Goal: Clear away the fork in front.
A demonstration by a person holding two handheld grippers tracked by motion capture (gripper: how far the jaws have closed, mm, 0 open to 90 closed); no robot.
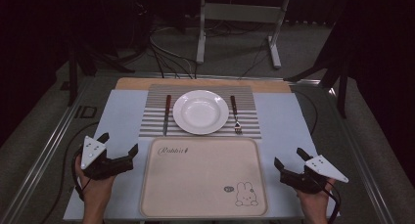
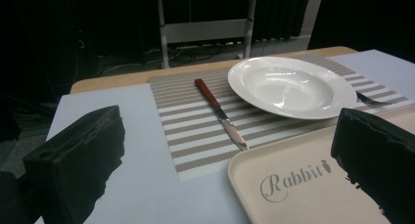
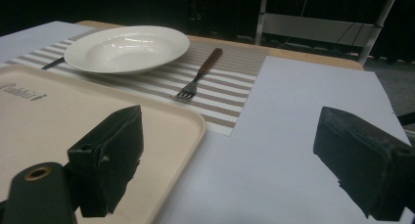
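The room is dark, with cables on the grey floor and a metal frame standing behind the table [image 1: 122,111]. Its top is covered by a pale blue sheet. At the far edge lies a striped placemat [image 1: 247,131], and on it stands a white deep plate [image 1: 200,111], empty. A knife [image 1: 167,114] with a red-brown handle lies just beside the plate on its left, the blade pointing to the near edge. A fork [image 1: 235,115] with a similar handle lies just beside it on the right, the tines also toward the near edge. In front of the mat, at the near edge, rests a beige tray [image 1: 161,194] with a rabbit drawing, and nothing is on it.

The left gripper [image 1: 119,146] hangs near the left side of the tray, and the right gripper [image 1: 290,158] near the right side. The 2 grippers both have their jaws spread wide, with nothing between them.

I judge that the work is at its start, probably moving the plate and cutlery to the tray. To do it well, each gripper should come low over a handle, with the jaws across the handle and not along it, and close on the thick wooden part. The plate is smooth and sloped, so a firm pinch on the rim is better.
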